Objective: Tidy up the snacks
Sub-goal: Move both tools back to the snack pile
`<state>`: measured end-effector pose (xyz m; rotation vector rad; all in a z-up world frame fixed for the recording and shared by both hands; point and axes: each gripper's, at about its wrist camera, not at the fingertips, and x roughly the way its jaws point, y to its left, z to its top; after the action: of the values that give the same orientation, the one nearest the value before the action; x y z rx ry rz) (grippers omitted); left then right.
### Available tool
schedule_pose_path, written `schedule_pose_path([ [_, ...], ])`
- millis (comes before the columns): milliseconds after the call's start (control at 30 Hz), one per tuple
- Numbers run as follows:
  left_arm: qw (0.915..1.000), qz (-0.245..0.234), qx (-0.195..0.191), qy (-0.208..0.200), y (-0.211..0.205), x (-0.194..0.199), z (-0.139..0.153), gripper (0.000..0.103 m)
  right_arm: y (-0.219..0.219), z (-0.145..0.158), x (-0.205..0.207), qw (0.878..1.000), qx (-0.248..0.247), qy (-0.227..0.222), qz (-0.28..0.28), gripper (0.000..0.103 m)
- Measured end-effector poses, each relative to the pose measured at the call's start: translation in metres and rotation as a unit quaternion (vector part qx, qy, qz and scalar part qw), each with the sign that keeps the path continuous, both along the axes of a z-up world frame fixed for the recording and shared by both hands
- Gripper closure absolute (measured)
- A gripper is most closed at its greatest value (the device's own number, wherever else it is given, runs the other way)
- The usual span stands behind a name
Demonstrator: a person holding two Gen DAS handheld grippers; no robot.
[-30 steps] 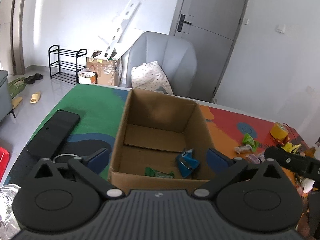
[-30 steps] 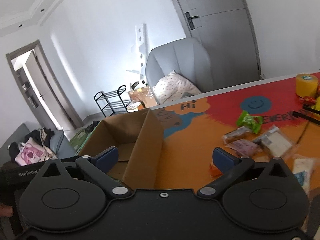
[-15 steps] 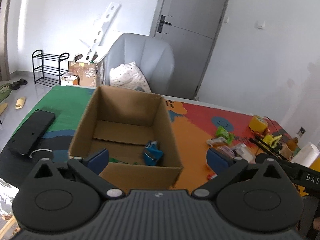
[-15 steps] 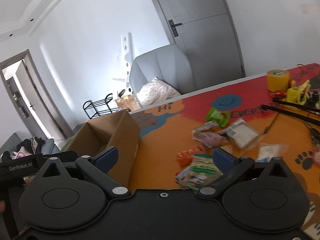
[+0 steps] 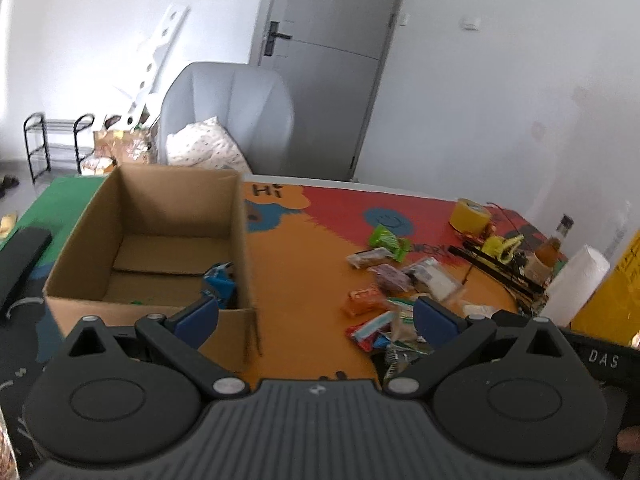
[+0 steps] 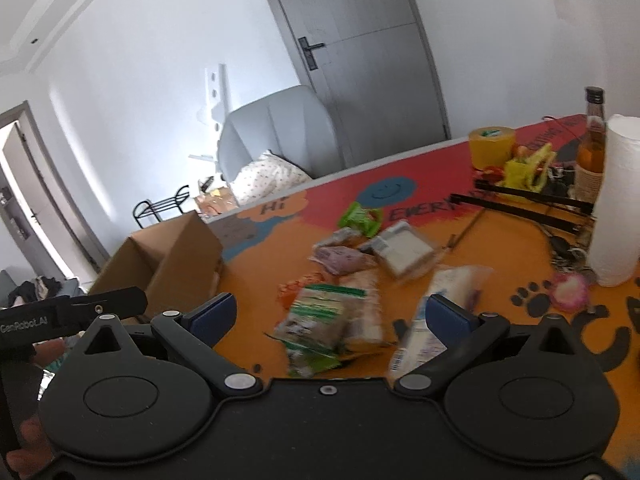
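Note:
An open cardboard box point(image 5: 236, 216) stands on the left of the colourful table mat; it also shows in the right wrist view point(image 6: 176, 256). A blue snack pack point(image 5: 219, 282) lies inside it. A pile of several snack packets point(image 5: 394, 296) lies to the right of the box, among them a green pack point(image 6: 360, 216), a clear-wrapped pack point(image 6: 404, 246) and a green-and-white pack point(image 6: 320, 316). My left gripper point(image 5: 316, 318) is open and empty, between box and pile. My right gripper point(image 6: 332, 316) is open and empty, just above the near packets.
A yellow tape roll point(image 6: 491, 146), a bottle point(image 6: 593, 148), a white paper roll point(image 6: 618, 200) and black rods point(image 6: 520, 204) crowd the table's right side. A black phone point(image 5: 20, 260) lies left of the box. A grey armchair point(image 5: 228, 116) stands behind the table.
Both grippers have swung right, away from the box and towards the snack pile. The right gripper now hangs over the near packets. Both stay open.

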<state>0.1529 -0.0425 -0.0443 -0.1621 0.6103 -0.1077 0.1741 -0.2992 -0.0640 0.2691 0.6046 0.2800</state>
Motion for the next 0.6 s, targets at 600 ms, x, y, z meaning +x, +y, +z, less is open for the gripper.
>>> schedule_pose_path([
  [600,0.9982,-0.053,-0.006,0.026,-0.056,0.030,-0.025,0.003,-0.041,-0.030,0.016,0.998,0.014,0.048,-0.042,0.009],
])
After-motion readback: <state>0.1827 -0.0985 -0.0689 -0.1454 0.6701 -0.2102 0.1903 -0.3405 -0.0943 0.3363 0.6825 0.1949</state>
